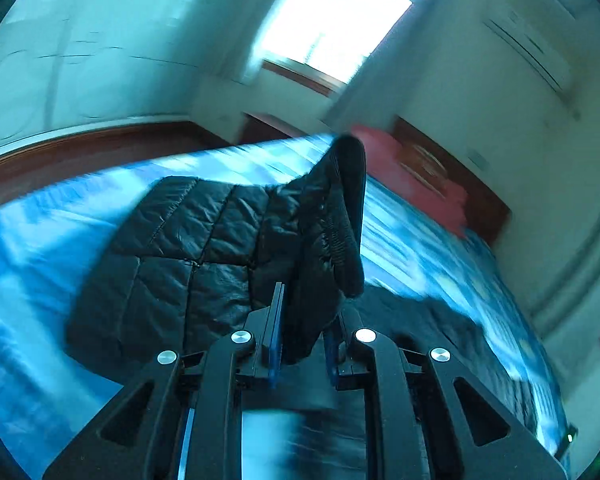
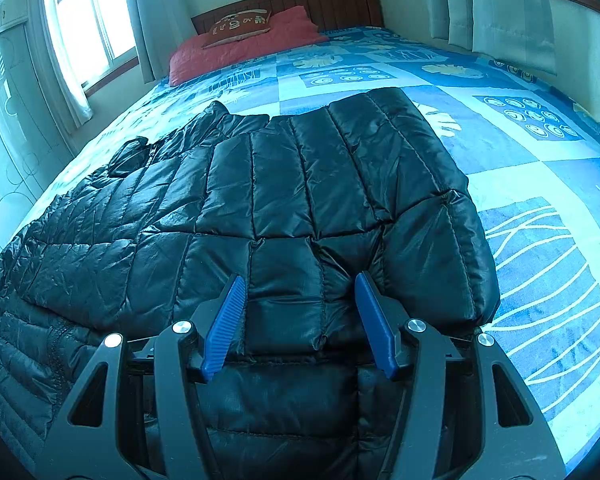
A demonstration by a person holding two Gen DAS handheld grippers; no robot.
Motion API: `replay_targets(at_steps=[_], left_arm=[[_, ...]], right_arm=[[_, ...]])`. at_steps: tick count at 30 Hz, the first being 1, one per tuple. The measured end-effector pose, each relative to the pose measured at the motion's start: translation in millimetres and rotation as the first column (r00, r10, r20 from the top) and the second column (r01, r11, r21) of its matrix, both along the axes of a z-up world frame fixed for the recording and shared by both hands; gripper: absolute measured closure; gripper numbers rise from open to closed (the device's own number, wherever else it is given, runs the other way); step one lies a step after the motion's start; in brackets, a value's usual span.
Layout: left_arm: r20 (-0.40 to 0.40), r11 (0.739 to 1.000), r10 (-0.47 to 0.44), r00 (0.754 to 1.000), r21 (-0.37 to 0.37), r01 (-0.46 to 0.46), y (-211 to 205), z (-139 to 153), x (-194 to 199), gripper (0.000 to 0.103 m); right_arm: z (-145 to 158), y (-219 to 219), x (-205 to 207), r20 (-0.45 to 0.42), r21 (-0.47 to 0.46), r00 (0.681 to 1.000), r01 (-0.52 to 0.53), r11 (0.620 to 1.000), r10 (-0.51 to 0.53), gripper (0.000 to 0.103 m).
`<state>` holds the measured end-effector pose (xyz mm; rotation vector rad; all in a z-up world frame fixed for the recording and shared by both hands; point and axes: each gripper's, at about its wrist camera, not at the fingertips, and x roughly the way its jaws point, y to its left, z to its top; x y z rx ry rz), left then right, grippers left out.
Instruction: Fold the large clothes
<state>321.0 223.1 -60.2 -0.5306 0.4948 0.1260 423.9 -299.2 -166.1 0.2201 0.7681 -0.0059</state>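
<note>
Black gripper frames fill the bottom of both wrist views, so they sit nearest the lens.

Bed (image 2: 520, 184): largest item, covered by a blue and white patterned sheet. Wooden headboard (image 2: 340, 0) at the far end.

Jacket (image 2: 284, 200): black, quilted and puffy, spread across the near half of the bed. Its body lies flat, with the stitched panels facing up. One dark flap with a zip edge sits folded at its far left side in the right wrist view.

Pillow (image 2: 252, 44): red, lying at the head of the bed, with a smaller brown cushion (image 2: 240, 26) on top of it.

Right gripper (image 2: 300, 316): released, blue pads standing apart. It rests low over the near edge of the jacket, with quilted fabric showing between the pads; no pinch visible.

Left gripper (image 1: 300, 320): clenched on a fold of the jacket (image 1: 172, 248). Pinched cloth rises from between the jaws, ending in a ribbed cuff (image 1: 346, 216) that stands above the bed (image 1: 28, 264). Background in this view is streaked with blur.
</note>
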Motion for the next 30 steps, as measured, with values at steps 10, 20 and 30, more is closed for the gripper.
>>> replay_targets(at_steps=[10, 20, 30], left_arm=[[-0.069, 0.947, -0.316, 0.946, 0.031, 0.319, -187.7, -11.4, 53.4, 0.086], [-0.190, 0.877, -0.462, 0.866, 0.049, 0.478, -258.9, -41.8, 46.5, 0.048], [-0.139, 0.890, -0.419, 0.898, 0.135, 0.436, -195.7, -16.5, 1.2, 0.030]], right_arm=[[-1.5, -3.4, -0.7, 0.014, 0.037, 1.000, -0.008, 0.999, 0.007, 0.044], [2.0, 0.4, -0.9, 0.010, 0.028, 1.000, -0.021, 0.999, 0.021, 0.037], [32.8, 59.0, 3.2, 0.016, 0.175, 0.997, -0.075, 0.982, 0.073, 0.037]])
